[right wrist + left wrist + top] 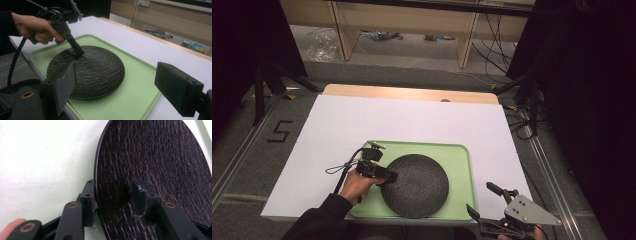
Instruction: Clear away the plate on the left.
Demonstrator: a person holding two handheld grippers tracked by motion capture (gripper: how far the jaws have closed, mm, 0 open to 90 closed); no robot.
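Plate (414,186), stiff, textured and likely breakable, lies on tray (459,165), its rim straddled by left gripper (113,206) jaws standing apart, right gripper (486,200) open nearby.

Black textured plate (416,186) flat on tray (459,156)

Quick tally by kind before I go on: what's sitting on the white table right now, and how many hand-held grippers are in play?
Black plate: 1, lying on the tray
Green tray: 1, on the white table
Hand-held grippers: 2, the left hand-held gripper straddling the plate's rim, the right hand-held gripper off the tray's near right corner
Total: 4
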